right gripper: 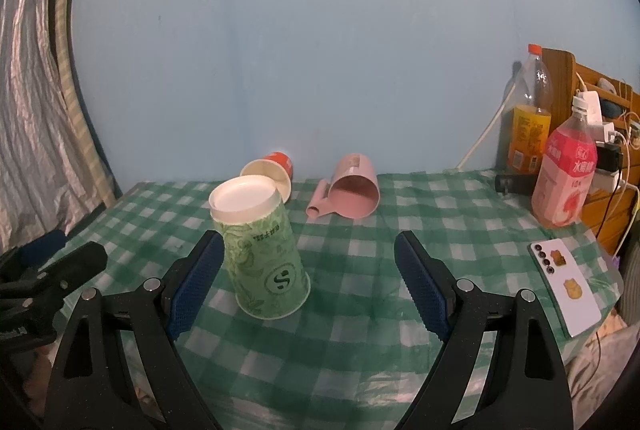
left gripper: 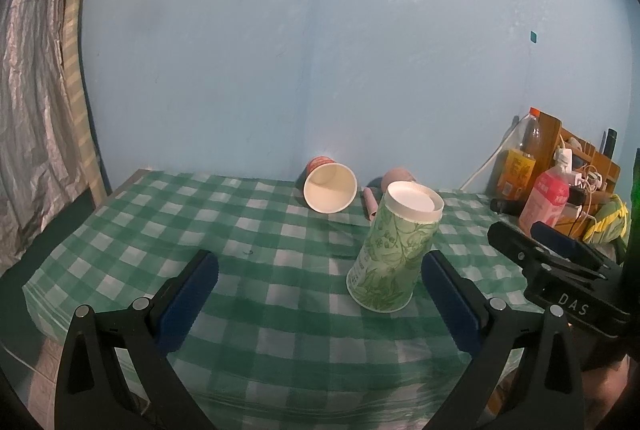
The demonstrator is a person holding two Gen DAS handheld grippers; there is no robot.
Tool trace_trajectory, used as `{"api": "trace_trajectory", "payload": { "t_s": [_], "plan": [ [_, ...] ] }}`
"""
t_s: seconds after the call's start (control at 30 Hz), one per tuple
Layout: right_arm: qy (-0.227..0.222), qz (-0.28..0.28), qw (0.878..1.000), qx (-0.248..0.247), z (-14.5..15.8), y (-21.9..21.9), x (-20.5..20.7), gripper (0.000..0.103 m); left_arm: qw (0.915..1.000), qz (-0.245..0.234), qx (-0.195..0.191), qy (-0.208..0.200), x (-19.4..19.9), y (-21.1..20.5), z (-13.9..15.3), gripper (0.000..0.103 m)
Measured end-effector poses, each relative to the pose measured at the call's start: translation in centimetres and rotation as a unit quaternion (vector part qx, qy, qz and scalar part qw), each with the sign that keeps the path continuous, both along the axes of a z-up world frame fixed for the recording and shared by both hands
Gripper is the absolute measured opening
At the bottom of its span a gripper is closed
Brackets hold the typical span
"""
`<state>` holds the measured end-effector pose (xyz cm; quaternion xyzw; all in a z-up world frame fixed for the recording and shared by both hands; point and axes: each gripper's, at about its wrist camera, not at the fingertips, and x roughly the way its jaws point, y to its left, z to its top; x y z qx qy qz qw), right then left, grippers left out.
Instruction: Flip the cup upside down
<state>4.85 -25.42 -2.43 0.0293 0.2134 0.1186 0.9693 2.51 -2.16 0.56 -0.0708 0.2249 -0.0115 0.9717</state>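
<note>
Right wrist view shows our green cup [right gripper: 262, 250] standing mouth down on the checked tablecloth [right gripper: 440, 230], its white bottom facing up. We think the flip looks done. Our right gripper [right gripper: 308, 282] is wide open and holds nothing; the cup sits just by its left finger. Our left gripper [left gripper: 320, 294] is wide open too. Next, we should pull away slowly, so we do not bump the cup over.

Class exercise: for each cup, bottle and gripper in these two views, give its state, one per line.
green paper cup: upside down, rim on the cloth, free.
red paper cup: on its side, mouth toward camera.
pink mug: on its side, empty.
pink bottle: upright, capped.
orange bottle: upright, capped.
left gripper: open.
right gripper: open.
</note>
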Motion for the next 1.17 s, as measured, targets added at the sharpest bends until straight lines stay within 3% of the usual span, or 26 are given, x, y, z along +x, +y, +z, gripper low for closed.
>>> {"api": "trace_trajectory", "payload": {
  "t_s": [0.23,0.73,1.17],
  "plan": [
    [0.002,0.002,1.0,-0.003,0.0,0.1,0.0,0.086,1.0,0.004,-0.005,0.006,0.0,0.2,0.3,0.103],
    [0.004,0.007,1.0,-0.008,-0.2,0.7,-0.1,0.086,0.9994,0.021,0.028,0.007,-0.3,-0.6,0.5,0.103],
    [0.011,0.011,1.0,-0.008,-0.6,1.0,0.1,0.086,0.9995,-0.001,0.033,0.005,-0.3,-1.0,0.3,0.103]
  ]
}}
